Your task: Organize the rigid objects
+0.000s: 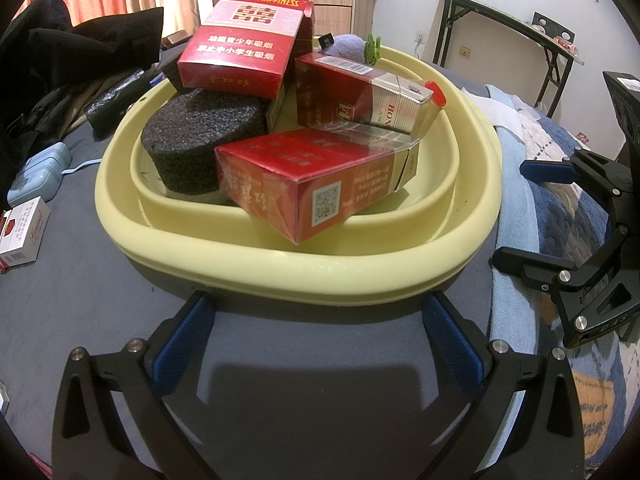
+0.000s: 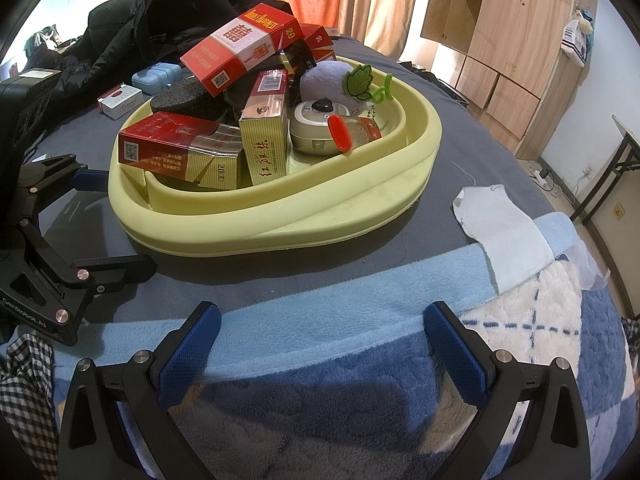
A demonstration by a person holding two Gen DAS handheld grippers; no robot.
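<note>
Both grippers are hovering low at the near edge of the bed, empty. Left gripper (image 1: 316, 344) is sitting over the grey sheet with fingers (image 1: 184, 340) spread wide, pinching nothing. Right gripper (image 2: 320, 348) is sitting over the blue blanket (image 2: 280, 300), fingers likewise spread and empty.

Going left to right: white cigarette pack (image 1: 22, 236) and pale blue case (image 1: 36, 178) are lying loose near the bed's left edge, outside the yellow basin (image 1: 280, 272). Basin is sitting mid-bed, already piled up: black foam block (image 1: 200, 144), Double Happiness box (image 1: 244, 40) perched on top, red QR-code box (image 1: 316, 184) leaning over the inner rim, red-gold pack (image 1: 360, 96), then red-capped lighter (image 2: 352, 130) and round white device (image 2: 316, 128). White cloth (image 2: 504, 224) is lying toward the right edge.

Risk, as I judge it: the pile is looking unstable, so adding the loose pack could be tipping the top box or nudging the QR-code box out over the rim.
</note>
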